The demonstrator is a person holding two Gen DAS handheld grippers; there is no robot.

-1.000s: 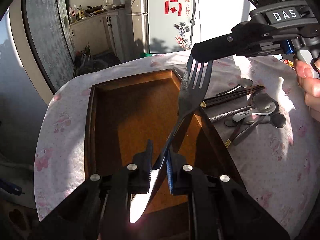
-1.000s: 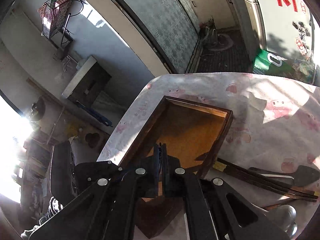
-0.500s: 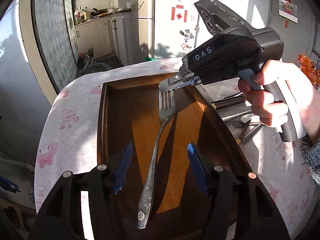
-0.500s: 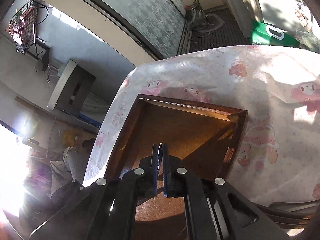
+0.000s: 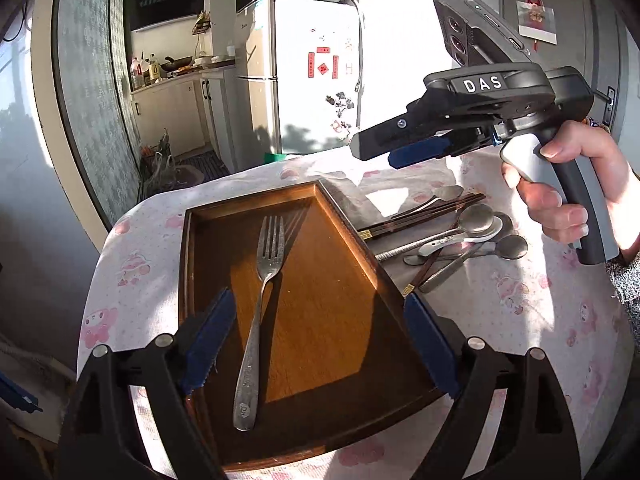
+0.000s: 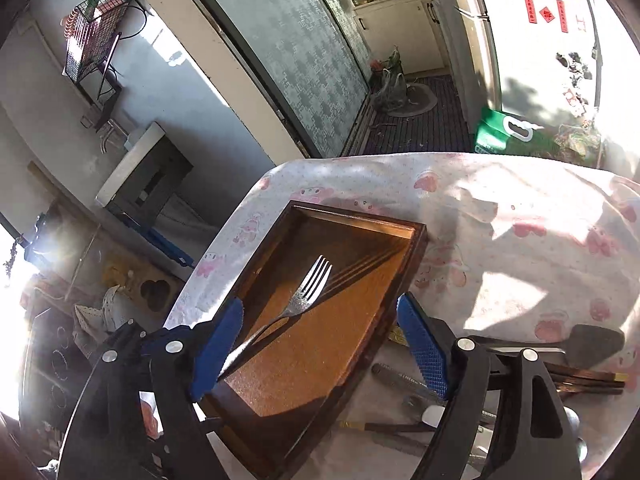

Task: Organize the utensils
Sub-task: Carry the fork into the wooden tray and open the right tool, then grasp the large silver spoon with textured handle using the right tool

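Note:
A steel fork (image 5: pixel 260 300) lies flat in the brown wooden tray (image 5: pixel 348 224), tines toward the far rim. My left gripper (image 5: pixel 318 296) hovers over the tray's near end. Its jaws are opening and stand wide, with the fork's handle below them and touched by neither pad. My right gripper (image 5: pixel 372 152), held by a hand (image 5: pixel 560 200), hangs above the tray's far right corner. In the right wrist view this right gripper (image 6: pixel 320 302) has its jaws opening with nothing between them, and the fork (image 6: pixel 304 296) and tray (image 6: pixel 352 216) lie below.
Right of the tray lie dark chopsticks (image 5: pixel 424 216) and several spoons (image 5: pixel 472 220) on a white cloth with pink figures (image 5: pixel 128 264). The round table's edge drops off at the left. A fridge (image 5: pixel 312 72) and a kitchen doorway stand behind.
The fork was gripped by its handle in my left gripper and has been let go; it now lies in the tray. Both grippers have opened, and the right one has lifted away to the upper right.

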